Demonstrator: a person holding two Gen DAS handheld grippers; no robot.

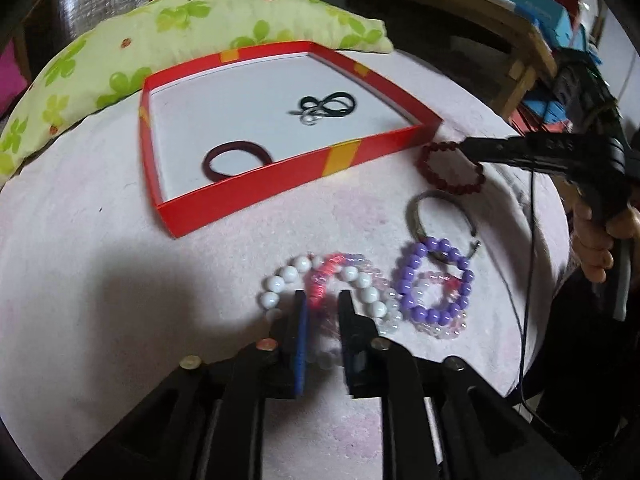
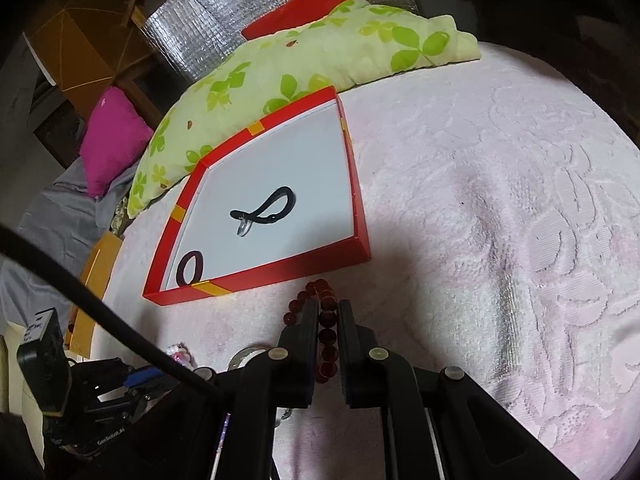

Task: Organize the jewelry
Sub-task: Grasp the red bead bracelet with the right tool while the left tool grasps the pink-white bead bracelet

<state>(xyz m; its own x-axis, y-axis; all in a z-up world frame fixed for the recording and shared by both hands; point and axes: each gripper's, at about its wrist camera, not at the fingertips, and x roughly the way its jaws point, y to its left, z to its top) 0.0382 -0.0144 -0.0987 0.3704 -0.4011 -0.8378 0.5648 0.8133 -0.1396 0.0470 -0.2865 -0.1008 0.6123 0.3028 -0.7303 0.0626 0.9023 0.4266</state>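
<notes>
A red tray (image 1: 240, 196) (image 2: 280, 270) with a white floor lies on the pink bedcover. It holds a maroon hair tie (image 1: 236, 160), black loops (image 1: 328, 106) and a clear ring. My left gripper (image 1: 323, 304) is open, its fingers astride a coral-pink bracelet (image 1: 320, 280) without pressing it. That bracelet is tangled with a white bead bracelet (image 1: 288, 274). A purple bead bracelet (image 1: 412, 272) and a metal bangle (image 1: 416, 216) lie to the right. My right gripper (image 2: 328, 312) (image 1: 468, 147) is shut on a dark red bead bracelet (image 2: 326, 322) (image 1: 452, 189), which rests on the cover beside the tray.
A green floral pillow (image 1: 160, 40) (image 2: 320, 56) lies behind the tray, with a magenta cushion (image 2: 112, 140) at the far left. A person's hand (image 1: 596, 248) holds the right gripper's handle, and a thin black cable (image 1: 528, 260) hangs from it. Open bedcover stretches right of the tray.
</notes>
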